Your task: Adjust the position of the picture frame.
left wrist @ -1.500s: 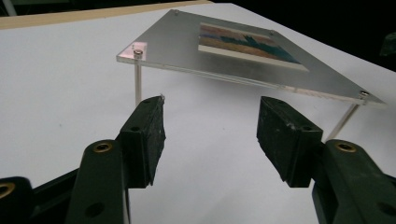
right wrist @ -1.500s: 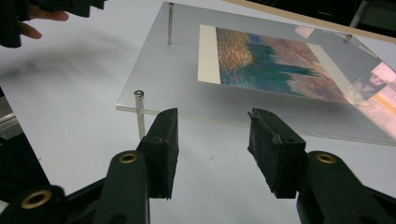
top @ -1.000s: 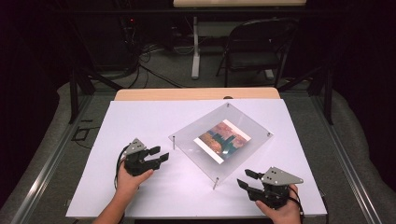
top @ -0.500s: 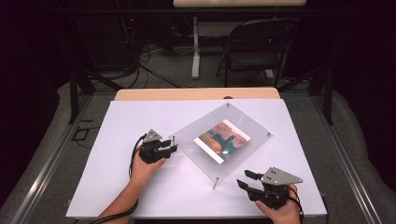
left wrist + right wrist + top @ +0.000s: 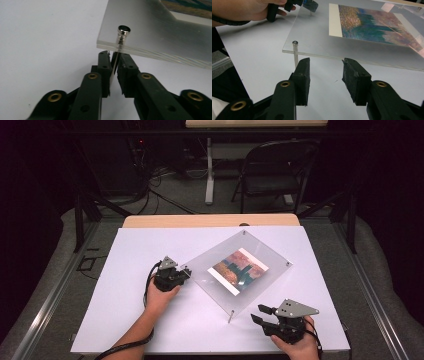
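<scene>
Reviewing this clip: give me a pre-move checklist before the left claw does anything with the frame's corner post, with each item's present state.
1. Left claw closed on the corner post below the acrylic frame: ok; its jaws have just been closing and the pads sit against the pin.
2. Post cap seated above the frame: ok.
3. Right claw free of the frame: ok; jaws apart, nothing between them.
4. Near post by the right claw standing upright: ok.
5. Picture lying flat inside the frame: ok.
6. Whether the gripped post is threaded or loose: cannot tell.
</scene>
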